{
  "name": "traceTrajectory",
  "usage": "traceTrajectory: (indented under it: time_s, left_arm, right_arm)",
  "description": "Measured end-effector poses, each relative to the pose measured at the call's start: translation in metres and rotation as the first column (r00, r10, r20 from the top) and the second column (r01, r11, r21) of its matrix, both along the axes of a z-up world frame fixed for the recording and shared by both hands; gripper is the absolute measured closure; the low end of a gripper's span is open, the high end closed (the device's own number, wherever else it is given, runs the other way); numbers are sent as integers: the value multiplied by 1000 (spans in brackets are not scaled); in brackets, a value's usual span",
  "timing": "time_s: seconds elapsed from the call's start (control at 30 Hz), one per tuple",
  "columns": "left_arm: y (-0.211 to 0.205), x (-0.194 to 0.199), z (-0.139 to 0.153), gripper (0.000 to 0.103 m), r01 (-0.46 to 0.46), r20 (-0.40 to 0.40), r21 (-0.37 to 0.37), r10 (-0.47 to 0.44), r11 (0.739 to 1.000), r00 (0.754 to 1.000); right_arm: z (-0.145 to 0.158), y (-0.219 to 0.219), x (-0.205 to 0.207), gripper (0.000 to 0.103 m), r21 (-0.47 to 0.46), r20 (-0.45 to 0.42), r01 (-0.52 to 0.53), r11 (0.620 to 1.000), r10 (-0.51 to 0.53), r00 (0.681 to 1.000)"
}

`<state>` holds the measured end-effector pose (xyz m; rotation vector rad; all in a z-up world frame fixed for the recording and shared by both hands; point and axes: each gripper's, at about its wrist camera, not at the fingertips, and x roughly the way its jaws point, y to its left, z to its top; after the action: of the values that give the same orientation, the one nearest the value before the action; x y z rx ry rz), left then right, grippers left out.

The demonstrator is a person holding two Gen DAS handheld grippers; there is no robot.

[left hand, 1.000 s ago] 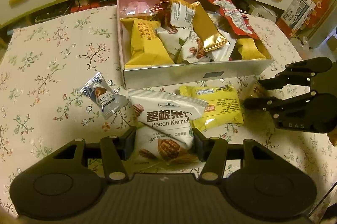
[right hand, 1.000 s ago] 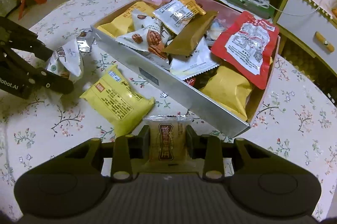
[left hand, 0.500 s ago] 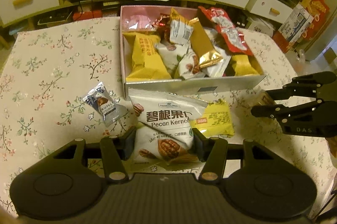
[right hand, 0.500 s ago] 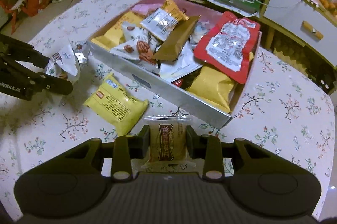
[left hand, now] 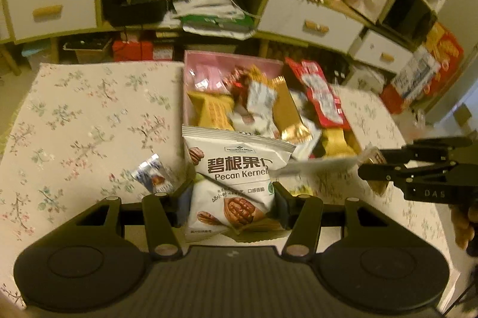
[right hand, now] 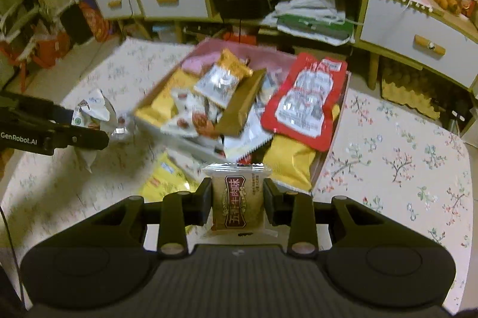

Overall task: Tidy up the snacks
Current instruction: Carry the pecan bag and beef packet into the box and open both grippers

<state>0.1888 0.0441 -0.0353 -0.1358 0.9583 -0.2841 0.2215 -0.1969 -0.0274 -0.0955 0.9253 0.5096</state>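
1. The tabletop (left hand: 83, 114) wears a floral cloth and carries everything the task needs.
2. The box (right hand: 324, 159) sits at its far side, piled above its rim with packets; a red packet (right hand: 307, 99) lies slanted on top.
3. The pecan bag (left hand: 236, 177) hangs in the left tool (left hand: 230, 206), pinched across its lower half and lifted clear of the cloth. It looks light, puffy and crinkly, so a grip across the flat body suits it; the slick film could slide if squeezed only at a seam.
4. A yellow packet (right hand: 164, 179) is loose on the cloth just before the box.
5. The beef pack (right hand: 237, 203) is clamped in the right tool (right hand: 237, 203), jaws narrow on its two sides, above the near corner of the box. It seems small, fairly firm and light.
6. A small blue packet (left hand: 152, 174) lies alone on the cloth, left of the pecan bag.
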Motion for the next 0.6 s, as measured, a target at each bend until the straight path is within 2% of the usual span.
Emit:
traceTrajectory:
  time_s: [0.33,0.6]
  left_arm:
    - [23,12,14,43,-101,41,-54,104,993,994]
    - [10,28,15,43,-89,57,-58,92,994,994]
  right_arm:
    - [13,-15,19,71,108,68,133,985,-141,988]
    - [9,-27,48,71,142,69,236,961,-248,966]
